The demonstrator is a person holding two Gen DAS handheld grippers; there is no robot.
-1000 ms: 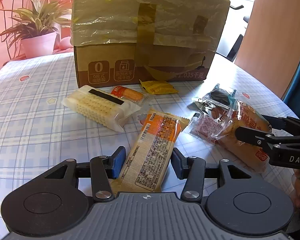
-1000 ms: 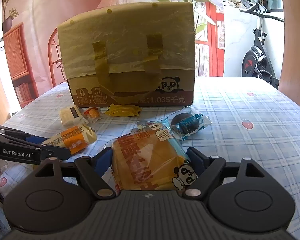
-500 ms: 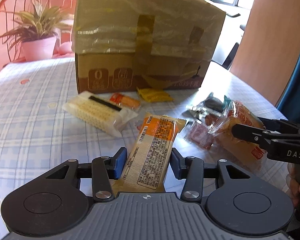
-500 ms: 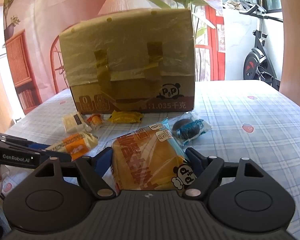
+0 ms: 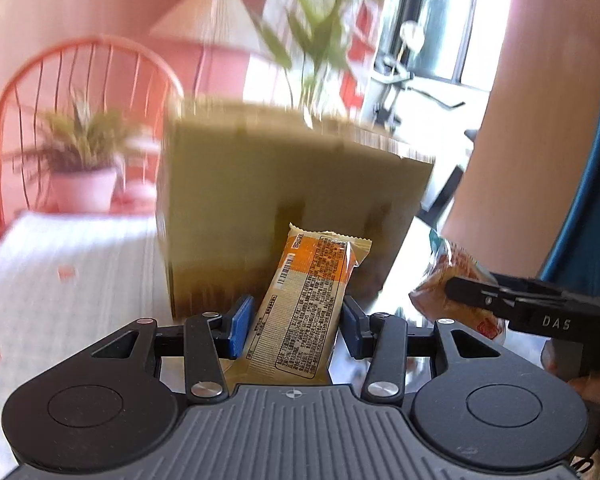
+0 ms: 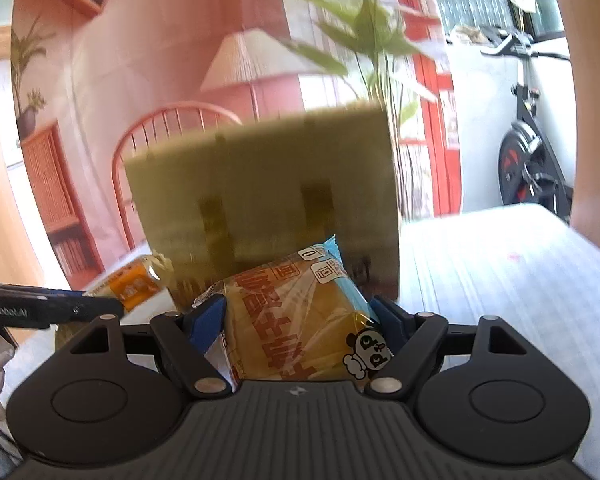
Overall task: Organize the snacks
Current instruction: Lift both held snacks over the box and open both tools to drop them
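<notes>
Both snacks had left the surface a moment before. The left gripper (image 5: pixel 296 326) had its jaws shut on the long orange wrapped snack bar (image 5: pixel 306 304), up in front of the big brown cardboard box (image 5: pixel 284 200). The right gripper (image 6: pixel 300 320) squeezed the yellow bagged bread (image 6: pixel 296 320) beside it. Next stop was probably inside that box.

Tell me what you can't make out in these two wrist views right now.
- Print on the cardboard box: smeared by motion blur in both views.
- Near end of the orange snack packet: hidden behind the left gripper body.
- Bread pack bottom: hidden behind the right gripper body.
- Box top, open or closed: out of sight.
</notes>
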